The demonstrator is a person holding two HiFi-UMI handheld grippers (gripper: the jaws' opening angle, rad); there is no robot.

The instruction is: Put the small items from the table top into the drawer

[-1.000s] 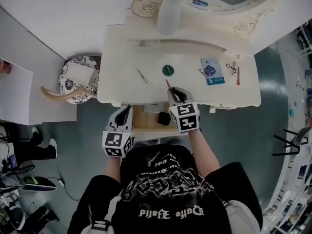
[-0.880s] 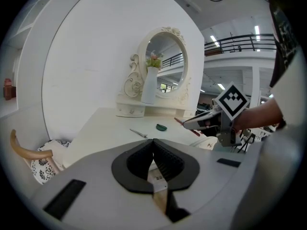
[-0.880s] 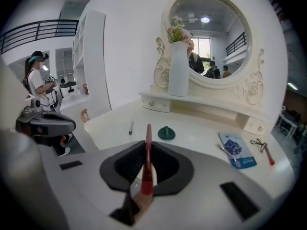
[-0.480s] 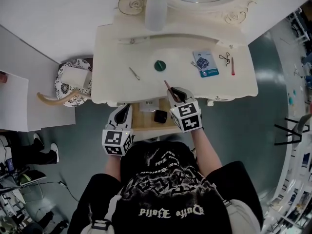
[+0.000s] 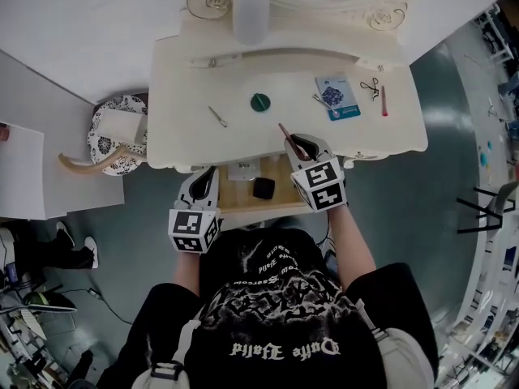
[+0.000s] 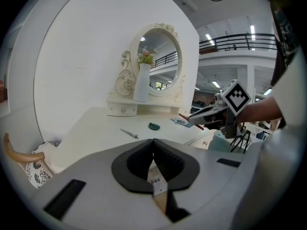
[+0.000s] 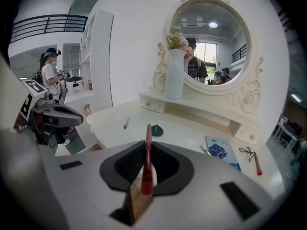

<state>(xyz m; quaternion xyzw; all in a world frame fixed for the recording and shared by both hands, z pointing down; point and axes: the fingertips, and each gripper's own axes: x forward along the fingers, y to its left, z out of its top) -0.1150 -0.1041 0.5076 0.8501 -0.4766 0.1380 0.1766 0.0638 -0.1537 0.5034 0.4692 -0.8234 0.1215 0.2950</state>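
My right gripper (image 5: 302, 147) is shut on a thin red stick (image 5: 285, 132), held over the front edge of the cream dressing table (image 5: 186, 136). In the right gripper view the red stick (image 7: 147, 150) stands up between the pads. The open wooden drawer (image 5: 280, 177) lies just below, with a black item (image 5: 263, 188) in it. My left gripper (image 5: 203, 186) hangs by the drawer's left side, jaws shut and empty (image 6: 153, 145). On the table top lie a green disc (image 5: 259, 102), a metal clip (image 5: 217, 117), a blue packet (image 5: 336, 96), small scissors (image 5: 371, 87) and a red pen (image 5: 383, 100).
A white vase (image 5: 250, 10) and an oval mirror (image 7: 211, 47) stand at the table's back. A patterned stool (image 5: 113, 136) sits left of the table. People stand further off in the room (image 7: 48, 71).
My right gripper has shifted to the right along the table's front edge with the red stick in it. The view has tilted a little. The left gripper has hardly moved.
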